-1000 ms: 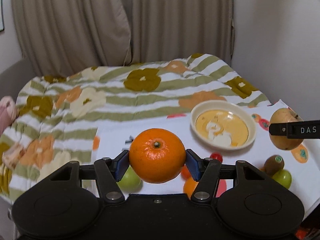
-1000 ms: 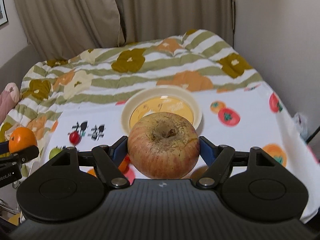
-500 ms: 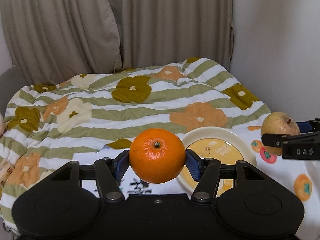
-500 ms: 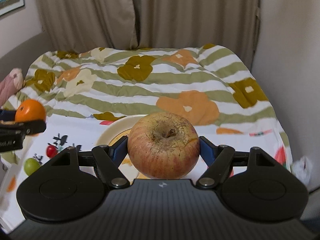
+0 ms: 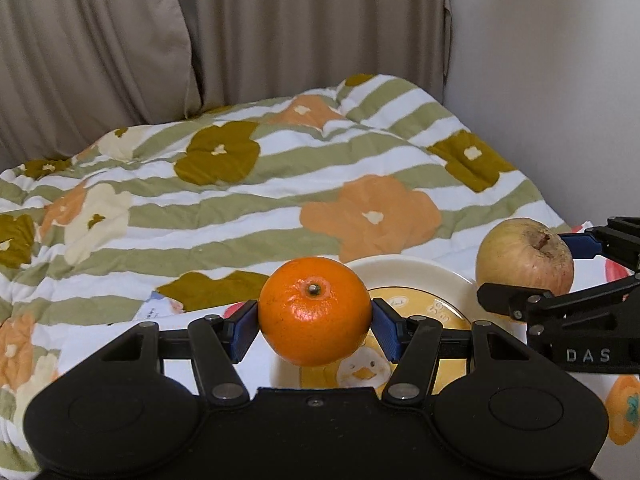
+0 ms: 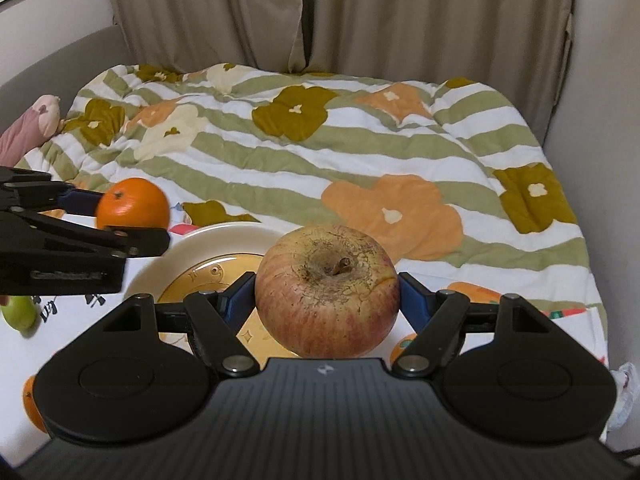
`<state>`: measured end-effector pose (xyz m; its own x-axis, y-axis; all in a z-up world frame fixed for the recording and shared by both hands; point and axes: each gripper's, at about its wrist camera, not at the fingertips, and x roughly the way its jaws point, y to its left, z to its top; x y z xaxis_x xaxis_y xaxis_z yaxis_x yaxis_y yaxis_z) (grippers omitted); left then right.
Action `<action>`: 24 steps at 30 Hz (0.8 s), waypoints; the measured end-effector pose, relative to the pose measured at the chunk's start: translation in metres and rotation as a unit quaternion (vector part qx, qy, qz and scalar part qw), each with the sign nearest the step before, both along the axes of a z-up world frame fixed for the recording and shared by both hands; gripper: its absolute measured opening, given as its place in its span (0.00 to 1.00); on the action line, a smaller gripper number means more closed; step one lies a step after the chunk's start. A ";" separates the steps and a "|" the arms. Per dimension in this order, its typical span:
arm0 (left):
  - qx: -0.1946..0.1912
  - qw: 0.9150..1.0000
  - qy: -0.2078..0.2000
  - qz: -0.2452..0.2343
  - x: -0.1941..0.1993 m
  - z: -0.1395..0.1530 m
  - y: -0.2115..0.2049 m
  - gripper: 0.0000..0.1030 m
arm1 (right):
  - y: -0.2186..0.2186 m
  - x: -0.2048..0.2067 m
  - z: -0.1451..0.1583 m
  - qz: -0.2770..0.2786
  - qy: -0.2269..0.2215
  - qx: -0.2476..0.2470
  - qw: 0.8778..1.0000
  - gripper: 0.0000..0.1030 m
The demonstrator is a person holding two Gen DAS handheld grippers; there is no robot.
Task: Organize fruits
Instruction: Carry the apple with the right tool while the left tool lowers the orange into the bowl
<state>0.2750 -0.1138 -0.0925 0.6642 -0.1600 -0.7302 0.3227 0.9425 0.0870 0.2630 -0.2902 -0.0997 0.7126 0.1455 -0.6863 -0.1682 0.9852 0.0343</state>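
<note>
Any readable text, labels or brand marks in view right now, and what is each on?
"DAS": white letters on the right gripper body, left wrist view.
Small script on the plate rim: too small to read.
Embossed label on the left gripper body, right wrist view: blurred.
Black marks on the fruit-print cloth: illegible.

I see a bed covered by a striped floral quilt (image 6: 360,148). On its near end lies a white fruit-print cloth (image 6: 516,292), and a cream plate (image 6: 224,236) with a yellow centre sits on that cloth. Left of the plate, a green fruit (image 6: 18,312) rests on the cloth. Far left of the plate, a pink plush (image 6: 28,128) lies by the quilt's edge.
</note>
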 end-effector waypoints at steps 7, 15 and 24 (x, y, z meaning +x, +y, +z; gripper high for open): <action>0.030 0.999 0.015 -0.017 0.020 -0.036 -0.025 0.62 | -0.009 0.008 -0.013 0.014 0.002 -0.004 1.000 0.87; 0.050 0.998 0.006 -0.034 0.021 -0.048 -0.035 0.67 | -0.020 0.011 -0.019 0.016 0.010 -0.003 1.000 0.87; 0.042 0.998 -0.010 -0.034 0.002 -0.033 -0.018 0.94 | -0.022 0.009 -0.017 0.022 0.012 0.003 1.000 0.87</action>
